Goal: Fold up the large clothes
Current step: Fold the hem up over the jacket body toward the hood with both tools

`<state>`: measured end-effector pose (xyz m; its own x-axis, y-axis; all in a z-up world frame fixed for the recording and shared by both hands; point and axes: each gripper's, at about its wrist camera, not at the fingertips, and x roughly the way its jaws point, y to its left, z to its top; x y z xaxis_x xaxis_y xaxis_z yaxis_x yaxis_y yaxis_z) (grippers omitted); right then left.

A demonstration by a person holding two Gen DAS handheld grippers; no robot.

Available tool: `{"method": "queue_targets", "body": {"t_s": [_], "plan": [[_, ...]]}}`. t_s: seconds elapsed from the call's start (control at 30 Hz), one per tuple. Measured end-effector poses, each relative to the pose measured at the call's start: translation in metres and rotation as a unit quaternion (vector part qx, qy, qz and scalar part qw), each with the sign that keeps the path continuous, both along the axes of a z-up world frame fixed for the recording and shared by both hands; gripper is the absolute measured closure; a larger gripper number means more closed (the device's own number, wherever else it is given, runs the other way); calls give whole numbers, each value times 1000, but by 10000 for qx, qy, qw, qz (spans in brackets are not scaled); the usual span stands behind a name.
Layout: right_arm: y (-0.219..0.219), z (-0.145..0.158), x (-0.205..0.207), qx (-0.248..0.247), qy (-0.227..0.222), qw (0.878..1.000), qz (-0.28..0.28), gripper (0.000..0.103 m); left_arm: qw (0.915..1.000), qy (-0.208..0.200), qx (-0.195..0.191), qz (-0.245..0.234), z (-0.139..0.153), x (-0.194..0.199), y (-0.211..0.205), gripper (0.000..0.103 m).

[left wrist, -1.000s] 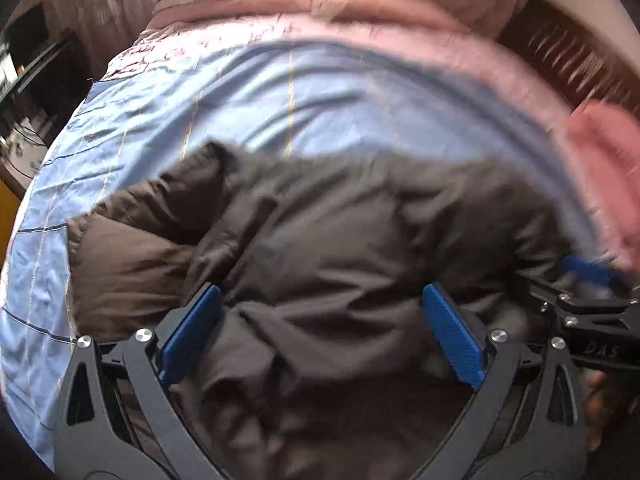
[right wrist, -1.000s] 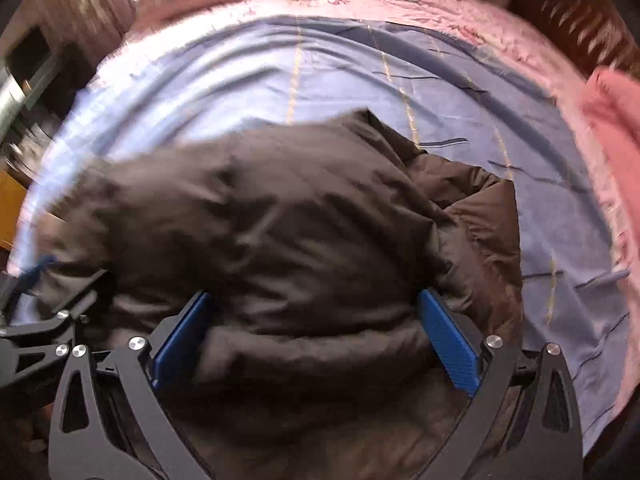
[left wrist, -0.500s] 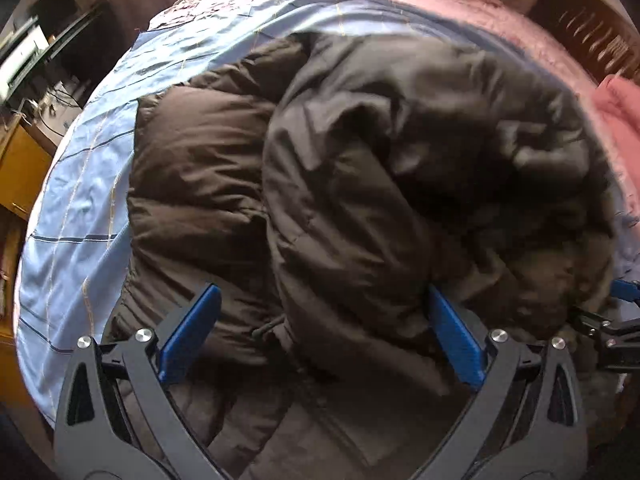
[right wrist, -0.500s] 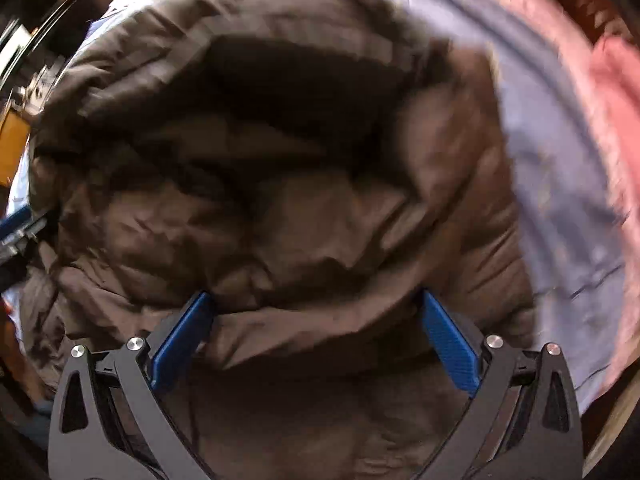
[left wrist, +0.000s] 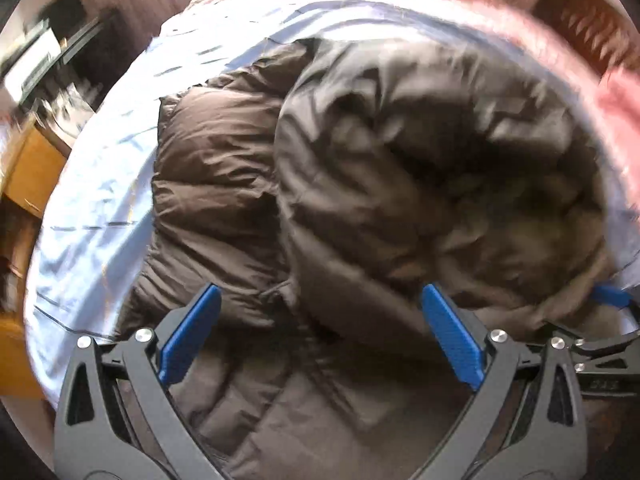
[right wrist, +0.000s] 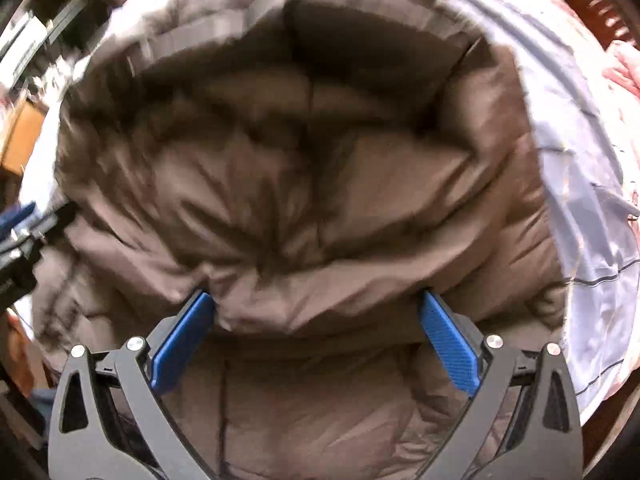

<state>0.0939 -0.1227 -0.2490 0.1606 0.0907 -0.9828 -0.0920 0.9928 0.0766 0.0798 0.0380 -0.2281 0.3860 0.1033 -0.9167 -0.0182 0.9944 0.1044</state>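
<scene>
Brown puffer jacket (left wrist: 360, 184) is lying on the bed, on the light blue sheet (left wrist: 92, 208), bunched rather than flat. Left hand-held gripper (left wrist: 320, 332) is hovering over the jacket's near edge with blue pads spread wide, nothing pinched between them. Right hand-held gripper (right wrist: 316, 332) is also standing wide apart; a thick roll of jacket is sitting between its pads and touching the left pad, but can't tell if it's actually clamped, looks more like resting. In the right wrist view the top layer is looking doubled over toward the camera, so I'm judging one fold is roughly in. Still left: flattening, squaring edges, probably another fold. Both views are motion-blurred, seams hard to read.
</scene>
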Motion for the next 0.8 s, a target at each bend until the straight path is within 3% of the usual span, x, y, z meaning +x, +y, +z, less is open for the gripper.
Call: {"method": "queue_targets", "body": {"t_s": [0.1,0.17,0.27,0.33,0.43,0.5,0.53,0.57,0.63,0.7,0.73,0.8], "plan": [[-2,-22,1,-19,319,9995,-62,1,9994,316,-127,43,-19,3,4,2],[-6,-19,-1,64,471,9988,-149,1,9988,353,-333,97,-8,0,7,2],[-10,8,-16,221,131,9997,-57,1,9993,-129,-353,28,24,-29,16,2],[-13,21,-45,217,-146,9997,17,1,9994,-172,-280,83,24,-61,26,2],[-11,6,-81,57,-74,9999,53,1,9987,455,-154,155,-17,-98,30,2],[-13,-35,-101,-69,495,9988,0,1,9910,1195,-401,457,-61,-116,39,2],[-14,-60,-112,-187,762,9969,-39,1,9883,1254,-602,618,-72,-125,45,2],[-14,-65,-116,-251,705,9972,-32,1,9886,1196,-608,681,-71,-130,46,2],[-12,-51,-121,-390,419,9984,6,1,9937,833,-376,652,-52,-137,44,2],[-21,-34,-125,-406,-37,9989,-232,1,9930,597,-218,996,-45,-145,55,2],[-30,-34,-127,-579,-130,9974,-417,1,9893,805,-309,1175,-54,-147,62,2],[-44,-56,-127,-443,309,9970,-555,1,9856,1117,-457,1182,-68,-147,62,2]]}}
